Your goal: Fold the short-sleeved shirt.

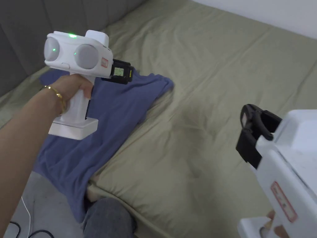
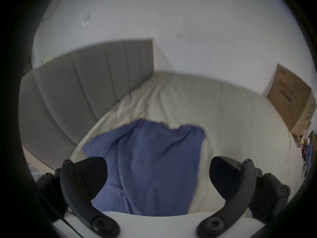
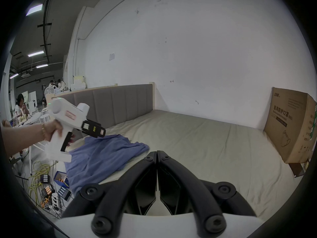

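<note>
Olive bed sheet [image 1: 216, 93] bears the rumpled blue shirt [image 1: 117, 105]; left claw [image 2: 158, 178] gapes empty above it, right claw [image 3: 157, 173] closed, empty

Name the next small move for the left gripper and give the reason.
Probably lower the left gripper onto the shirt and close. Its jaws stand open above the crumpled cloth, gripping nothing, while the right gripper is shut, away over the bed.

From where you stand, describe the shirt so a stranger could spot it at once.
Start at the bed with the olive-green sheet and grey padded headboard. At the near corner by the headboard lies the blue short-sleeved shirt, crumpled, its lower part hanging over the mattress edge. It is the one blue cloth on the sheet.
</note>
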